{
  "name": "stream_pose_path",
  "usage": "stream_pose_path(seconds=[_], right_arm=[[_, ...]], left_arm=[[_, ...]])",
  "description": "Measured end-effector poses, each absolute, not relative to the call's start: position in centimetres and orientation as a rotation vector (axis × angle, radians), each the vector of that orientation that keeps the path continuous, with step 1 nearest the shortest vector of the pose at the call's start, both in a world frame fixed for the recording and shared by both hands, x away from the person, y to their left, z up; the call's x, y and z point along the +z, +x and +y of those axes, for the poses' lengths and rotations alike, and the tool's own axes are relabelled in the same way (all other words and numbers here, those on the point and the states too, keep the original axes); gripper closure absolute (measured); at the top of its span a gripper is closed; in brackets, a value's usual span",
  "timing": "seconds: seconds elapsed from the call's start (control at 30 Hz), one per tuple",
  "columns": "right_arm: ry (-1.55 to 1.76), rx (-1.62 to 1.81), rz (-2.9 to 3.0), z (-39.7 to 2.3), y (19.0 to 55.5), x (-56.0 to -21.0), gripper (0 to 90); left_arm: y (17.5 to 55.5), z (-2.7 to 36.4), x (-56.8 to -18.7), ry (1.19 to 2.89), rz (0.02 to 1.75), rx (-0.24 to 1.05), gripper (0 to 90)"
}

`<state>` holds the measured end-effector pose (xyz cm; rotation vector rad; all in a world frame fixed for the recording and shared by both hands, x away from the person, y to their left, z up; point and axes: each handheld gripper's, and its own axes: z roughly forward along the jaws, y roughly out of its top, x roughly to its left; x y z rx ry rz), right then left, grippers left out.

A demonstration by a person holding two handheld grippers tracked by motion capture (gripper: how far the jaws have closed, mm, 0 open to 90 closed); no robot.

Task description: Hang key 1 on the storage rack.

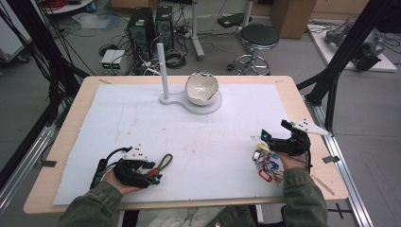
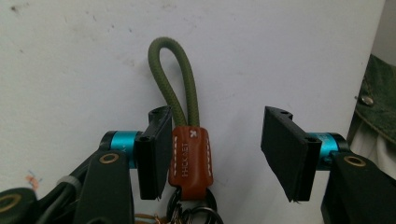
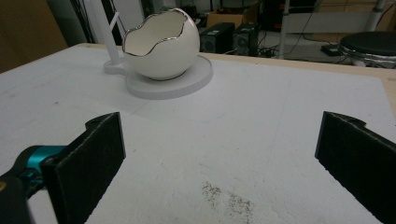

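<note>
Left gripper view: your left gripper (image 2: 215, 154), jaws part open, straddles the strap (image 2: 190, 156) near the mat's (image 1: 213, 137) front edge, one pad touching it, while your right gripper (image 3: 219, 168) gapes empty over bare mat.

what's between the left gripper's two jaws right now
In the left gripper view, a brown leather tab with an olive cord loop sits there, against one jaw; a bare gap of white mat separates it from the other.
</note>
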<state>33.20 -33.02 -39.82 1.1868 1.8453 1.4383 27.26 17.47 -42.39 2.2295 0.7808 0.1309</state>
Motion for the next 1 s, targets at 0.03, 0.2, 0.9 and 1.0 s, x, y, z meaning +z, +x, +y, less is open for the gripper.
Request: stream_pose_path(seconds=[0.03, 0.2, 0.9, 1.0], right_arm=[[1.188, 1.44, 1.845, -33.0, 33.2, -39.8, 0.8], [1.184, 1.438, 1.849, -33.0, 33.2, -39.8, 0.8], [1.184, 1.431, 1.855, -33.0, 33.4, -39.9, 0.8], [1.184, 1.432, 1.856, -33.0, 33.4, -39.9, 0.8]], left_arm=[[27.4, 17.5, -42.6, 2.245, 0.797, 0.126, 45.7], [27.6, 17.7, -43.0, 2.273, 0.862, 0.168, 64.1], [28.2, 18.3, -42.8, 2.24, 0.863, 0.078, 70.5], [28.4, 18.5, -42.7, 2.215, 0.876, 0.063, 70.5]])
